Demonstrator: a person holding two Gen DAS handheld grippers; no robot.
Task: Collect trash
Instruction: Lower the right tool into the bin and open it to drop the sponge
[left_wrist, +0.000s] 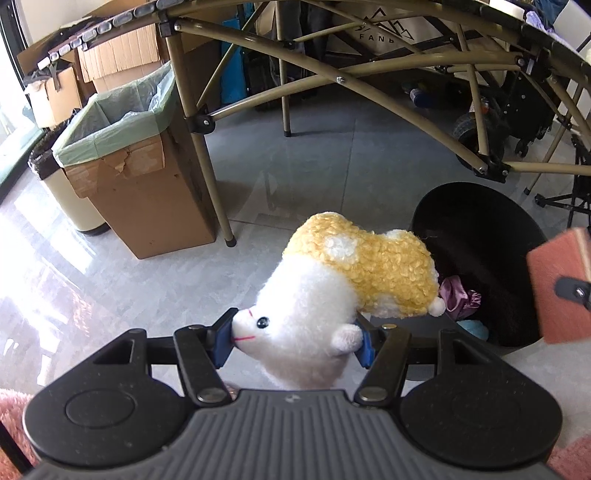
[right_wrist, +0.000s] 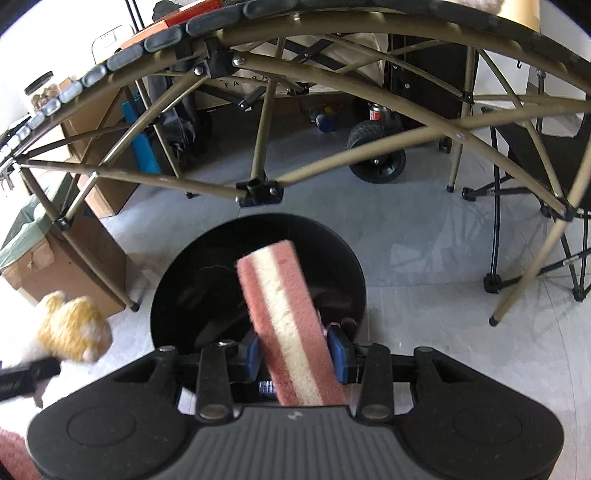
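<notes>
You had the right gripper (right_wrist: 295, 354) pinching the sponge (right_wrist: 284, 317) over the black bin (right_wrist: 354, 273), left gripper (left_wrist: 291, 341) clamped on the plush toy (left_wrist: 332, 291) beside it. Next: let go.

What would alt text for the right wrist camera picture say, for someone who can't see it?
A handheld right gripper clamps a pink and cream sponge block above a round black bin on a grey tiled floor. At the left edge, blurred, a yellow and white plush toy is held by another gripper, and a folding table frame arches behind the bin.
</notes>
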